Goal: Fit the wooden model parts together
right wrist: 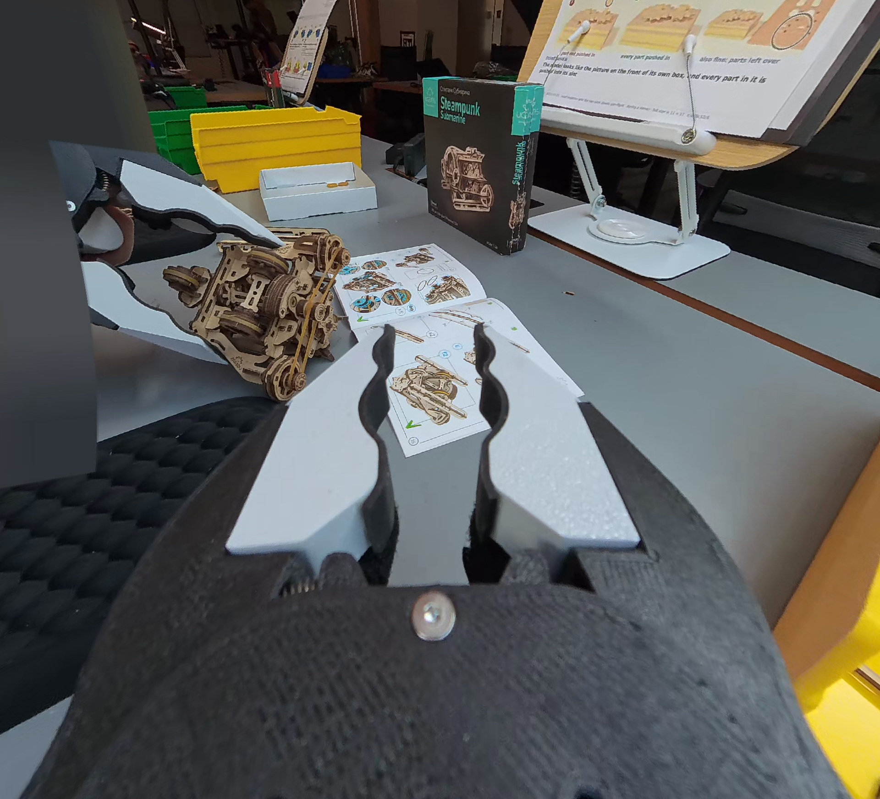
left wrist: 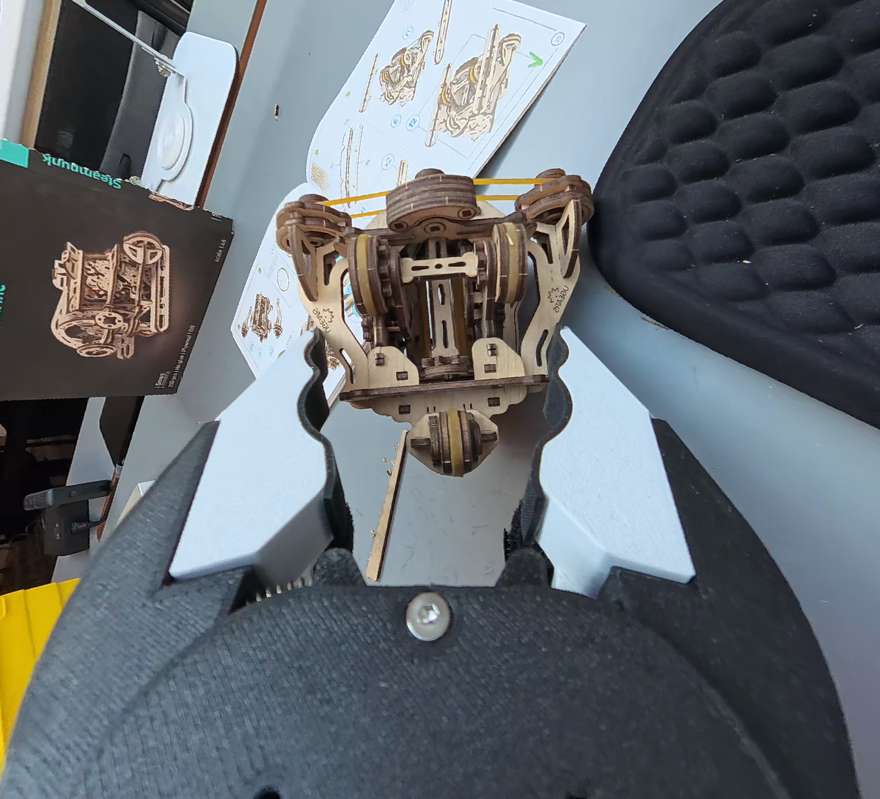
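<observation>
I am holding one wooden model (left wrist: 435, 300) in my left gripper (left wrist: 435, 347); its jaws are spread wide and closing on the model's two side plates, one plate against each pad. In the right wrist view the model (right wrist: 259, 300) is hanging tilted just above the desk (right wrist: 666, 371), at the left, beside the open instruction booklet (right wrist: 428, 328). I am counting two yellow rubber band runs stretched across its far pulleys (left wrist: 505, 188) and one small wheel (left wrist: 450, 443) jutting out at its near end. One thin wooden strip (left wrist: 388, 505) is lying on the desk below the model, between my left fingers (left wrist: 266, 457). My right gripper (right wrist: 433, 333) is hovering over the booklet, its jaws partly open and gripping nothing. One black padded mat (right wrist: 119, 466) is lying near me on the left. Farther off I am seeing one dark kit box (right wrist: 476, 167) standing upright, one white tray (right wrist: 316, 193), a stack of yellow bins (right wrist: 276, 143), green bins (right wrist: 174, 129) behind them, and one book stand (right wrist: 666, 110) at the far right.
</observation>
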Motion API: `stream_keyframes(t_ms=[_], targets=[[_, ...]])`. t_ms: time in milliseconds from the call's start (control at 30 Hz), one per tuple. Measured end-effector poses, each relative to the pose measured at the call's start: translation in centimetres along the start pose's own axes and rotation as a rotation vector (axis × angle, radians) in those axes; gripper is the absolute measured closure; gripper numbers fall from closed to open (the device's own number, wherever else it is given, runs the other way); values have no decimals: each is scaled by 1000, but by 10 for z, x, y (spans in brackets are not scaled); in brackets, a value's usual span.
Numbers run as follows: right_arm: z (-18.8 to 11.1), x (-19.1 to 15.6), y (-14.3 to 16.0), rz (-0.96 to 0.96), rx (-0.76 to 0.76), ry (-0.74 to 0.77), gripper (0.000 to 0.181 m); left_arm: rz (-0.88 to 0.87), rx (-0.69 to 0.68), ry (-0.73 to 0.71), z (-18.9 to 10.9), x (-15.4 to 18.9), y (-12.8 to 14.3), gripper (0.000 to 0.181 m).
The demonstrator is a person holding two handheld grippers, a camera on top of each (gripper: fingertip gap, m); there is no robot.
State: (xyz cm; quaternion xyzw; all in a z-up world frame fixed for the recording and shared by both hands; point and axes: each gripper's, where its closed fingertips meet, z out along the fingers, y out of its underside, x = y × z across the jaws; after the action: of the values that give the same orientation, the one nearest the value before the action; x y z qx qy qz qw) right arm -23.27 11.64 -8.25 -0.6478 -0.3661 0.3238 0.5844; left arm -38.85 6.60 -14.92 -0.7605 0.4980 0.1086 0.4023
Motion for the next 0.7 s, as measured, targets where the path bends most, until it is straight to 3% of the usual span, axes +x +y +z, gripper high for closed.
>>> stream_keyframes(t_ms=[333, 700], targets=[[4, -3, 8, 11, -34, -18, 148, 13, -30, 120, 1, -6, -2, 90], [8, -9, 14, 29, -62, -50, 147, -239, -142, 487, 2, -1, 1, 90]])
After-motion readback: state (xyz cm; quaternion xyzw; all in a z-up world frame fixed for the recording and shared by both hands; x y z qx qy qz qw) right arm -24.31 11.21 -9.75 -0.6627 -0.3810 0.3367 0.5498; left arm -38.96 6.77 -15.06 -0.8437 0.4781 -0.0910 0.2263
